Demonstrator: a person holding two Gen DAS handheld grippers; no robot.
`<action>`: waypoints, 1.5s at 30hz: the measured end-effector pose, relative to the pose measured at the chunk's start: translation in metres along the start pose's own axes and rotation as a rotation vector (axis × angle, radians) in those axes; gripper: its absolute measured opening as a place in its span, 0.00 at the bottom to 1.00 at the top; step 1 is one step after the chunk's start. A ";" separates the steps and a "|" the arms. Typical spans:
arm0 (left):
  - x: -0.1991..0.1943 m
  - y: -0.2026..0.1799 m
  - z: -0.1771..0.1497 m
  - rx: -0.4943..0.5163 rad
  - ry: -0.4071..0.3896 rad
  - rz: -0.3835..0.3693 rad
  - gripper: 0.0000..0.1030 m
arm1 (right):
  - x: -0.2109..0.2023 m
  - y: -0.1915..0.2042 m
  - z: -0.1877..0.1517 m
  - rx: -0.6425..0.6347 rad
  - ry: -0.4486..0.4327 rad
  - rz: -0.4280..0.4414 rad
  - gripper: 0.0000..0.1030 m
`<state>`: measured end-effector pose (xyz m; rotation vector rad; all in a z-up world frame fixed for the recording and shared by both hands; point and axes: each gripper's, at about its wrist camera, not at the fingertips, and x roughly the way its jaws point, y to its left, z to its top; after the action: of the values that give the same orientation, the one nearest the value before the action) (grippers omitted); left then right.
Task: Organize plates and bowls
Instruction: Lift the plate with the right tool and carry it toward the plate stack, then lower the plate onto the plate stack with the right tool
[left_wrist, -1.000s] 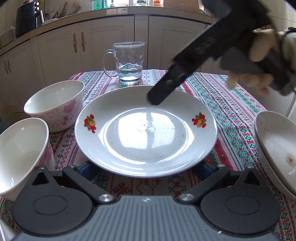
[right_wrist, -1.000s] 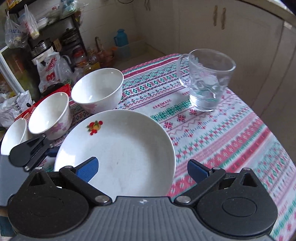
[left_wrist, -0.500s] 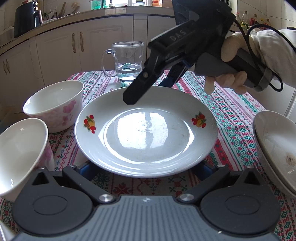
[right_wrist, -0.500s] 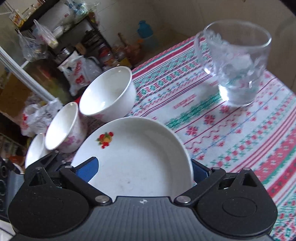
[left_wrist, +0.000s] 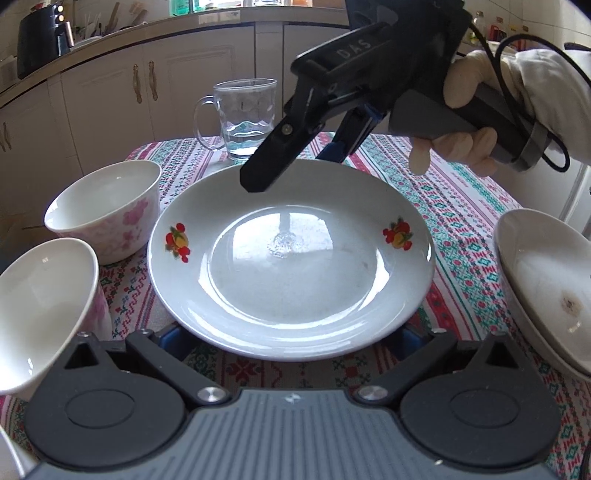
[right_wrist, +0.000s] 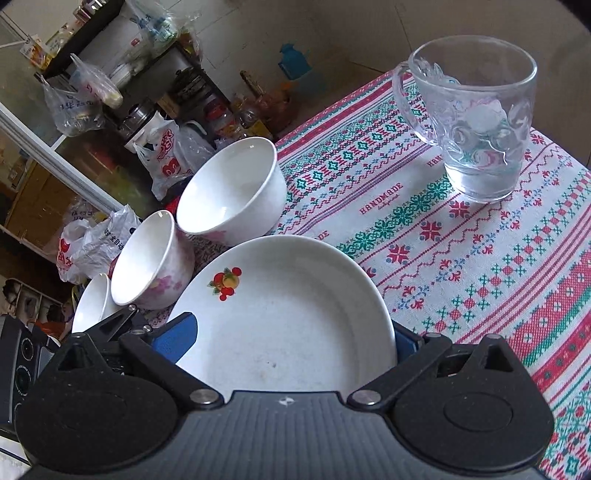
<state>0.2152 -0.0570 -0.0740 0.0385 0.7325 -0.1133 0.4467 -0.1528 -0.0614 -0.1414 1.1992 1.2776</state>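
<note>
A white plate with fruit prints (left_wrist: 291, 266) lies on the patterned tablecloth; it also shows in the right wrist view (right_wrist: 288, 317). My left gripper (left_wrist: 291, 341) is open at the plate's near edge, fingers mostly hidden under the rim. My right gripper (left_wrist: 291, 170) is open and hovers over the plate's far rim, one finger (right_wrist: 173, 338) above the plate, the other beyond its edge. Two pink-flowered bowls (left_wrist: 107, 210) (left_wrist: 40, 310) stand left of the plate. A shallow white dish (left_wrist: 546, 291) sits at the right.
A glass mug (left_wrist: 247, 114) with a little water stands behind the plate; it also shows in the right wrist view (right_wrist: 476, 118). Kitchen cabinets (left_wrist: 147, 92) lie beyond the table. Bags and clutter (right_wrist: 110, 147) fill the floor off the table's left side.
My right gripper has come down and in from the upper right to straddle the plate's far rim. My left gripper and the dishes have stayed still.
</note>
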 end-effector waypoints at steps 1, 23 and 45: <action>-0.003 -0.001 0.000 0.006 -0.001 -0.002 0.98 | -0.002 0.003 -0.001 0.000 -0.004 -0.003 1.00; -0.074 -0.031 -0.002 0.164 -0.027 -0.099 0.98 | -0.059 0.062 -0.069 0.069 -0.118 -0.080 1.00; -0.091 -0.098 -0.017 0.310 0.004 -0.270 0.98 | -0.123 0.074 -0.190 0.271 -0.283 -0.200 1.00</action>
<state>0.1252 -0.1451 -0.0250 0.2355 0.7164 -0.4837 0.2971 -0.3325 -0.0162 0.1126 1.0715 0.9162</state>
